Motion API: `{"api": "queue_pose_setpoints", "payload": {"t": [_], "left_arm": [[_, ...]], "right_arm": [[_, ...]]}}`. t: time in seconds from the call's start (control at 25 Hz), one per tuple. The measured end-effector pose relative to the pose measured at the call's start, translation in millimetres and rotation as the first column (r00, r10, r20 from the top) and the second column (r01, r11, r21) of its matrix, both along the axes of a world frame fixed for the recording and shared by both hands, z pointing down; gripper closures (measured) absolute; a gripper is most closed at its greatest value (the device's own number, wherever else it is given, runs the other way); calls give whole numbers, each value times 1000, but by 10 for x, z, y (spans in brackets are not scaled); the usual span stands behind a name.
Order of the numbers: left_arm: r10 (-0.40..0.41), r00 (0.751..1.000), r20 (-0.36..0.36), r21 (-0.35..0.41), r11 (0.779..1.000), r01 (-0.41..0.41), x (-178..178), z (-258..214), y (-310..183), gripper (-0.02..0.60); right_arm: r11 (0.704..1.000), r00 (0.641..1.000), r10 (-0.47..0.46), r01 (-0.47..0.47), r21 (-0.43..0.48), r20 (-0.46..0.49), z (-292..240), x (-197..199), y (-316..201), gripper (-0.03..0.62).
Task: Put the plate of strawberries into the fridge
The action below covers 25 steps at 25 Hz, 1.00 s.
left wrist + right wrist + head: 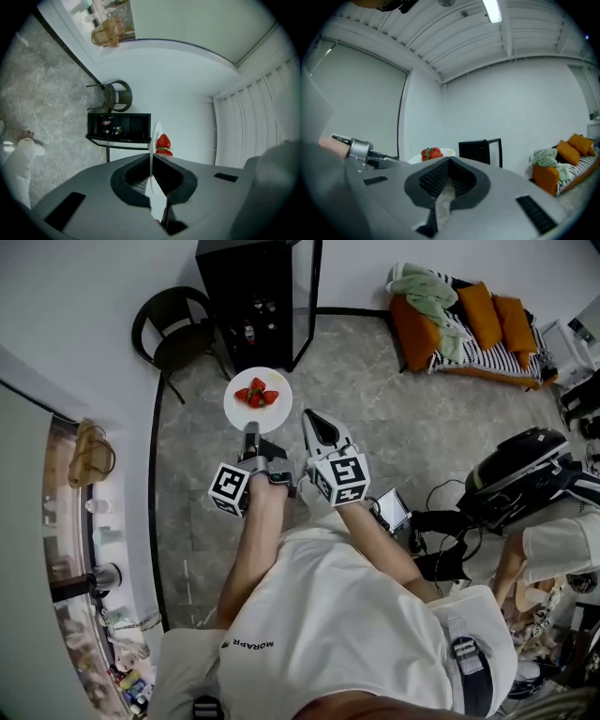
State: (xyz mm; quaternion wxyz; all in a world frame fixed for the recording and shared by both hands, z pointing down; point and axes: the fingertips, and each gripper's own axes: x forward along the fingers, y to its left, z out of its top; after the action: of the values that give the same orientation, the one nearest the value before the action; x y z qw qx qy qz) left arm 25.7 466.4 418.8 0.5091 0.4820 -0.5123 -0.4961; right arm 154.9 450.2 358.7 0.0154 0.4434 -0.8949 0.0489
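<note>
Black chair [178, 338], striped sofa [489, 358] with orange cushions [482, 313], green blanket [427, 291], grey marbled floor [375, 418]

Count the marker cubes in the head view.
2. One cube sits on the left gripper, the other cube on the right gripper. None looks hidden.

Plate [234, 411] looks like smooth glossy white ceramic, floor [375, 418] is polished grey marble-ish stone, fridge [234, 277] is black-cased with a glass door.
</note>
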Motion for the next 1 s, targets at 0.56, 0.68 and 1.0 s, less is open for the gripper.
{"api": "queue_pose_setpoints", "payload": {"t": [0.56, 0.68, 1.0], "left_arm": [[-1, 1000, 2, -14, 1000, 1, -342, 187, -864, 572], [-16, 1000, -1, -28, 999, 16, -447, 254, -1230, 572], [-44, 999, -9, -22, 999, 44, -598, 198, -2253, 572]], "right_arm": [[999, 1000, -6, 6, -35, -17, 284, -446, -945, 582], [999, 1000, -18, 17, -38, -14, 301, -546, -1301, 582], [998, 999, -32, 31, -48, -5, 287, -670, -2338, 582]]}}
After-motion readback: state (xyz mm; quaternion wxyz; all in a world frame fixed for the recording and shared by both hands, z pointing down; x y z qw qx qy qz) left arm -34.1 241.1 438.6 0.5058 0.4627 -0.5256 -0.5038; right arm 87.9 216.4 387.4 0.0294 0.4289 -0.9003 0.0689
